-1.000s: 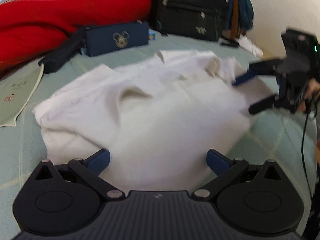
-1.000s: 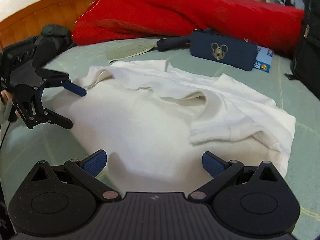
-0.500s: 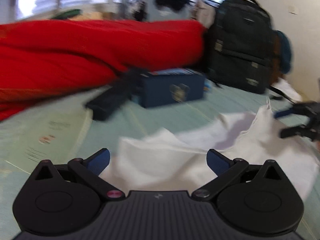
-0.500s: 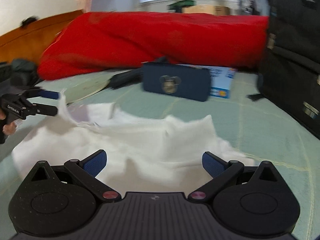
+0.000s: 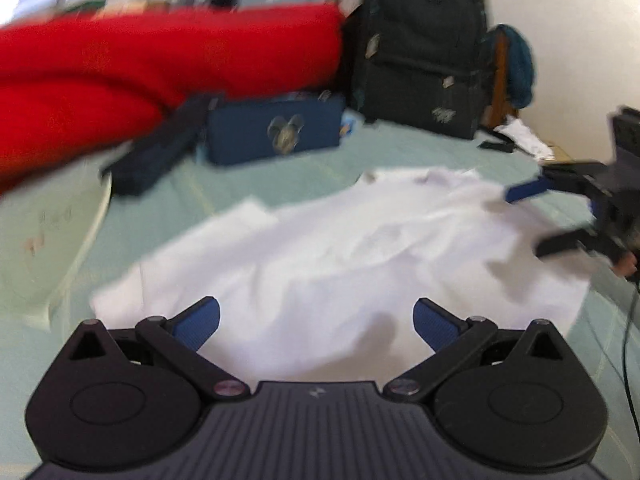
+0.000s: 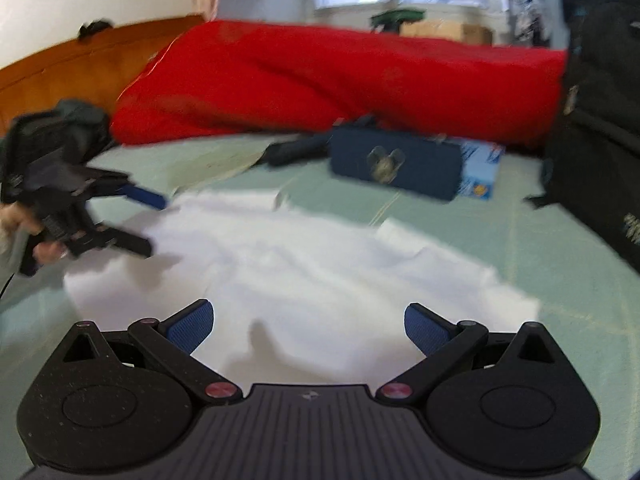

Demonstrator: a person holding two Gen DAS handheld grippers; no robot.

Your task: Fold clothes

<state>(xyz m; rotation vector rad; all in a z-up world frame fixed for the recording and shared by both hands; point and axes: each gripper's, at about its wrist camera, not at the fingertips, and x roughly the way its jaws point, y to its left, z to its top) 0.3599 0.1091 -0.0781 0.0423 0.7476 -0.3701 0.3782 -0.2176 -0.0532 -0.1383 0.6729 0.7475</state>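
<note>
white t-shirt spread flat on my bed for folding | left gripper wide open, empty, at its 6 o'clock edge | right gripper likewise, both poised to pinch the hem

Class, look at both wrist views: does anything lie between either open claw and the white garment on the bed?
Nothing visible does. The white garment lies directly ahead of the left claw and the right claw, both open. The navy pouch sits beyond it.
</note>
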